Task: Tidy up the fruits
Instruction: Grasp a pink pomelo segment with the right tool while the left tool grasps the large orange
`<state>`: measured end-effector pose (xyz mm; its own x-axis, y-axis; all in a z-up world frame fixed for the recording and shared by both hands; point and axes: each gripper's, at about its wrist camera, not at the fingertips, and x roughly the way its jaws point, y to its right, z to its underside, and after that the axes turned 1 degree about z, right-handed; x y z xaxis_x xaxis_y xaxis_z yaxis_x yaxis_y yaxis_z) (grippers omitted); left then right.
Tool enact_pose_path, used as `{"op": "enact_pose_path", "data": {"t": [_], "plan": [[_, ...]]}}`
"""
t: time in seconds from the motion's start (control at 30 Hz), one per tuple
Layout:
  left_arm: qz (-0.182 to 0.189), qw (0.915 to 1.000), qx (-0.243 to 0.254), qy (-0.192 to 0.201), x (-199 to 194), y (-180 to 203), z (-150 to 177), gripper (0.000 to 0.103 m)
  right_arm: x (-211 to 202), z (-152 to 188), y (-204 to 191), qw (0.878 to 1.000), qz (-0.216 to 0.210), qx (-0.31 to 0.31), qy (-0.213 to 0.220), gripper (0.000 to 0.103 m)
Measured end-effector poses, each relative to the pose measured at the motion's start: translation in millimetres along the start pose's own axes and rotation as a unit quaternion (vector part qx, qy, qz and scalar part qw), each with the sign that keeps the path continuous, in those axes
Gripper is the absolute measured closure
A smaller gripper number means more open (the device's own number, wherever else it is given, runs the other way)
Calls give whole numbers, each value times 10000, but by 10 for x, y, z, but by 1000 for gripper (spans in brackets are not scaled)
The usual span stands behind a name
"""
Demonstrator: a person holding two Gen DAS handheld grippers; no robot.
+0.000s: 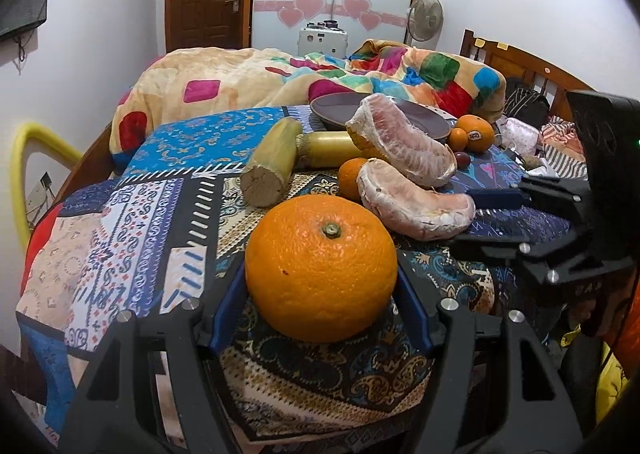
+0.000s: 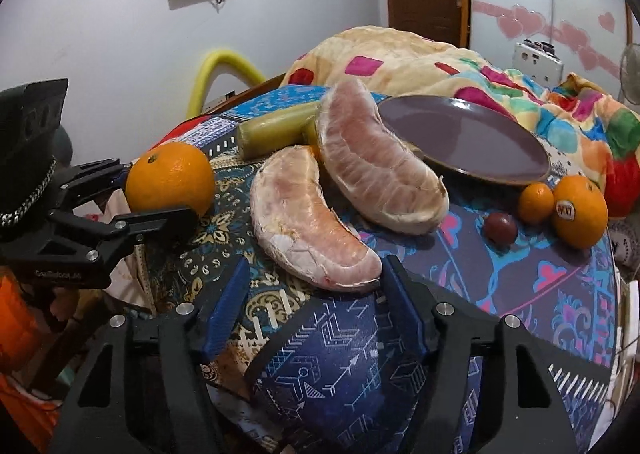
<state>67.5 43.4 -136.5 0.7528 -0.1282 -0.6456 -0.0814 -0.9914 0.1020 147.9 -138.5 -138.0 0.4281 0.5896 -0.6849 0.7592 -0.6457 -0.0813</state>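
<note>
The left tool is seen spread around a large orange, whose sides hide both blue pads; whether they press the peel cannot be told. The orange rests on the patterned cloth of the table. At 2 o'clock from it, a near pomelo segment lies on the cloth, with a far pomelo segment leaning behind it. A small orange is mostly hidden behind the near segment. Two sugarcane pieces lie at 11 o'clock, one partly covered by the far segment.

In the right wrist view, the right tool is seen spread, with the near segment's tip just between its blue pads, neither visibly touching. A dark plate sits at 1 o'clock, its near edge partly hidden. A stickered orange, a mandarin and a dark round fruit, too small to identify, lie at 3 o'clock.
</note>
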Motion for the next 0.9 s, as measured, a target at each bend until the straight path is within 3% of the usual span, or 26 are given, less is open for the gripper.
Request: {"op": "enact_pose_path", "data": {"t": [0.33,0.47,0.57,0.73,0.9], "plan": [[-27,10000,-65,13,-44,-61,34,35,250,-229,-151,9970,46,-710,-292,36],[-36,10000,-88,24,-64,-67,49,35,279,-152,-201,9959,-267,-653,-571,45],[-55,9999,-113,36,-99,-90,55,35,180,-103,-239,9959,-360,-628,-549,47],[-142,9997,-149,128,-192,-136,46,35,81,-203,-336,9967,-142,-770,-225,47],[-184,9995,-197,178,-241,-172,41,35,308,-321,-439,9955,-186,-877,-292,47]]}}
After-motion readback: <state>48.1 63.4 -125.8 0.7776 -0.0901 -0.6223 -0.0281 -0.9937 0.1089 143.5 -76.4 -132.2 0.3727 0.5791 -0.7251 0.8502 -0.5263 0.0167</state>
